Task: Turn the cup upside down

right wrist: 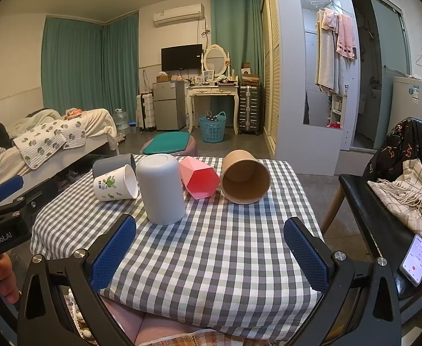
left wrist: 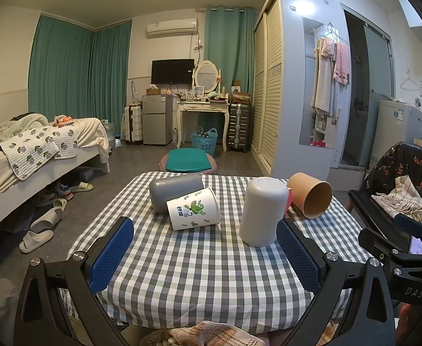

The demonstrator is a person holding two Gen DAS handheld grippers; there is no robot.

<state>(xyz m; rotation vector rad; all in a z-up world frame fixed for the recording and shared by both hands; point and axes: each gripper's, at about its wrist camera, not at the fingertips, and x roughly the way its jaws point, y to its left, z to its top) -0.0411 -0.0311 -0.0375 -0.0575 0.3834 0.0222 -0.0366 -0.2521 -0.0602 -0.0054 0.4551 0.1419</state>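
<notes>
A light grey cup (left wrist: 262, 210) (right wrist: 161, 189) stands upside down on the checkered table (left wrist: 199, 265) (right wrist: 211, 248). A white cup with a green leaf print (left wrist: 193, 209) (right wrist: 115, 184) lies on its side, with a dark grey cup (left wrist: 174, 190) (right wrist: 111, 163) on its side behind it. A pink faceted cup (right wrist: 200, 177) and a brown paper cup (left wrist: 311, 194) (right wrist: 245, 180) also lie on their sides. My left gripper (left wrist: 205, 245) is open and empty, just short of the upside-down cup. My right gripper (right wrist: 209, 245) is open and empty, near the table's front edge.
A black chair (right wrist: 378, 216) with a plaid scarf stands right of the table. A phone (right wrist: 415, 259) lies at its near edge. A bed (left wrist: 23, 150) is on the left, with slippers (left wrist: 38, 230) on the floor beside it. A green-cushioned stool (left wrist: 187, 160) stands beyond the table.
</notes>
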